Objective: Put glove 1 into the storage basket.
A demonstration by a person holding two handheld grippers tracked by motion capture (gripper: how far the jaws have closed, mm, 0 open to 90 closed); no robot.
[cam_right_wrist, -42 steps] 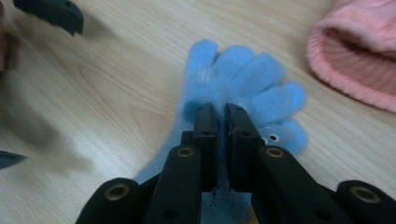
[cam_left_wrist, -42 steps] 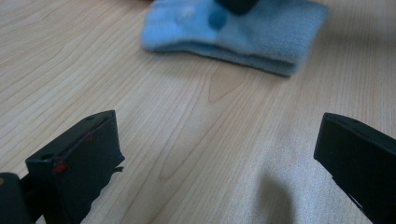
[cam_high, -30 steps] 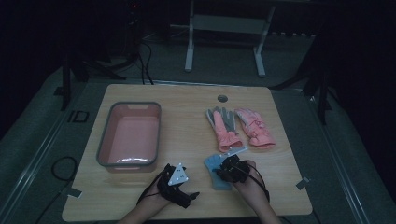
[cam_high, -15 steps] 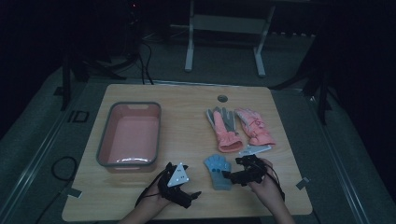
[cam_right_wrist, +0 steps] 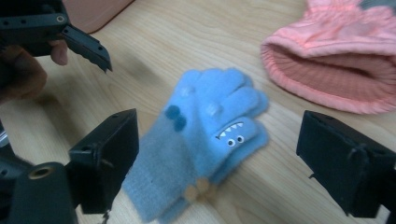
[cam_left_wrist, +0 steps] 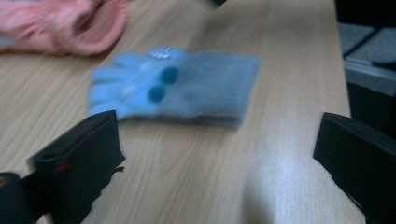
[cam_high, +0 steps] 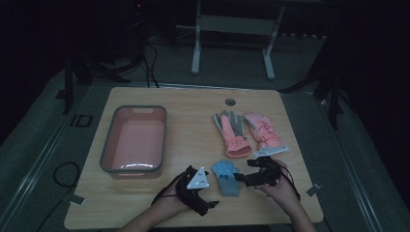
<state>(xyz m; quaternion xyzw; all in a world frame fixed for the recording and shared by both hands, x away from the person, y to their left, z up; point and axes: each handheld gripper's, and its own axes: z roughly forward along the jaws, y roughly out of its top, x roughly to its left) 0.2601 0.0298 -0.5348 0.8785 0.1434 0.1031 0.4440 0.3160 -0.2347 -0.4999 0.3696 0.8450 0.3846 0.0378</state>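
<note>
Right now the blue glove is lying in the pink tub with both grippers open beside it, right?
Not quite. The blue glove lies on the bare table, not in the pink tub, as the high view shows. Both grippers, left and right, are open beside it.

Dim high view, bright and soft-focused gripper views.

The high view is underexposed: the room behind the worktop [cam_high: 193, 104] sinks into near black, and only the wood surface catches a weak, even light with faint shadows. A thin glint lies along the near rim of the pink tray [cam_high: 133, 166]. The left gripper view is far brighter yet blurred throughout; the blue glove [cam_left_wrist: 177, 88] smears at its edges, and a pale sheen crosses the wood toward the bottom. In the right gripper view the glove is sharper, while the black fingers [cam_right_wrist: 109, 149] up close are out of focus.
</note>
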